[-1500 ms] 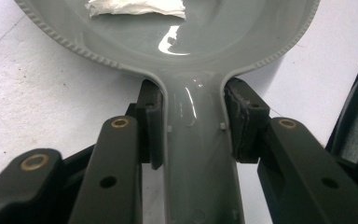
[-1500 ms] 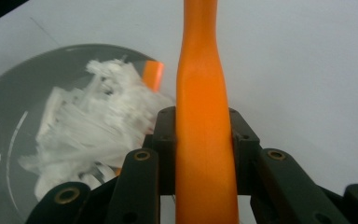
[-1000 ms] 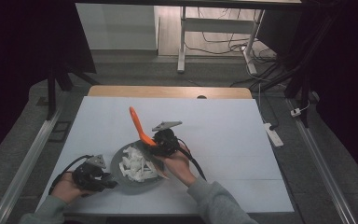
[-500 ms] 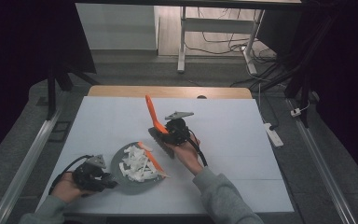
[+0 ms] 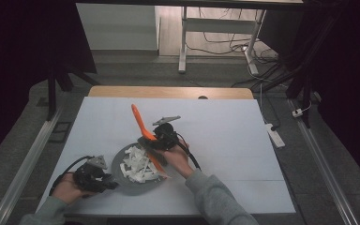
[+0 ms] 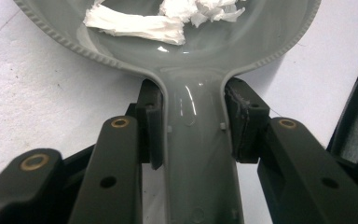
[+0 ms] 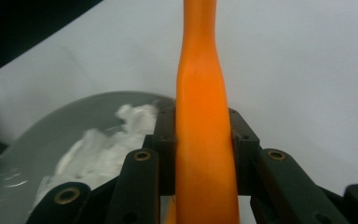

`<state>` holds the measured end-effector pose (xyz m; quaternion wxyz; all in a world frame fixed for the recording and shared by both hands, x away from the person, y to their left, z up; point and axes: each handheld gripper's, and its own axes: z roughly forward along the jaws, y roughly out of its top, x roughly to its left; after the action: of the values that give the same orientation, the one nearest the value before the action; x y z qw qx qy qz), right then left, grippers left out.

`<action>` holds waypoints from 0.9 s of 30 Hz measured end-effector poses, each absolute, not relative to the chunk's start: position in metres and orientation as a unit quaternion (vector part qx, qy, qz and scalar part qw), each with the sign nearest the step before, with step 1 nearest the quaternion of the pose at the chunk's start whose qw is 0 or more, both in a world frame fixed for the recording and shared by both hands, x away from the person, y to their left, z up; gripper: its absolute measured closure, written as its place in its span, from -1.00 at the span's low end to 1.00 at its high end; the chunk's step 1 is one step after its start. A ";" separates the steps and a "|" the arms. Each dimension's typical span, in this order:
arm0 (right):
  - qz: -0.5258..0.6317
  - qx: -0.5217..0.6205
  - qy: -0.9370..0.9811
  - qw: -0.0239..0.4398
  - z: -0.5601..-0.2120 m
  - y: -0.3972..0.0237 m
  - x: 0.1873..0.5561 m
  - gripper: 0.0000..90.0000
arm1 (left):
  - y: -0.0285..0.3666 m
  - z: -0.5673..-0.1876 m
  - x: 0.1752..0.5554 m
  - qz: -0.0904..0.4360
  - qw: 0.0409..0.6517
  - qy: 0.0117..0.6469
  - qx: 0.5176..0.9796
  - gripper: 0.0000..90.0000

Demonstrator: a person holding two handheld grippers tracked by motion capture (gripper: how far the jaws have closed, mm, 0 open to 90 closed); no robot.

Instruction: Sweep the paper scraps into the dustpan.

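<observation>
Pinching the grey pan's handle (image 6: pixel 198 154), the left claw (image 5: pixel 104 180) holds the grey pan (image 5: pixel 117 164) flat on the white tabletop (image 5: pixel 225 126), handle pointing toward the person's left hand (image 5: pixel 68 187). The right claw (image 5: pixel 151 142) clamps the orange spatula (image 5: pixel 143 131) by its handle; its long axis slants from the white pieces (image 5: pixel 138 164) in the pan up and away. No legible writing appears.

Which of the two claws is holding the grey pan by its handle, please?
The left claw, near the table's front-left corner, clamps the grey pan by its handle. The right claw grips the orange spatula instead, over the white pieces.
</observation>
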<state>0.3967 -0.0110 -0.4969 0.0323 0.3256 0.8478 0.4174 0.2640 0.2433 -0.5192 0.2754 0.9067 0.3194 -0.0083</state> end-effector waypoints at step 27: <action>0.445 0.326 0.830 0.080 -0.458 -0.086 0.357 0.57 | 0.247 -0.516 0.258 -0.008 0.279 0.318 0.906 0.38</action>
<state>0.3568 -0.0855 -0.4579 0.0800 0.3263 0.8302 0.4450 0.2580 0.2469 -0.5160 0.2787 0.9063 0.3175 -0.0075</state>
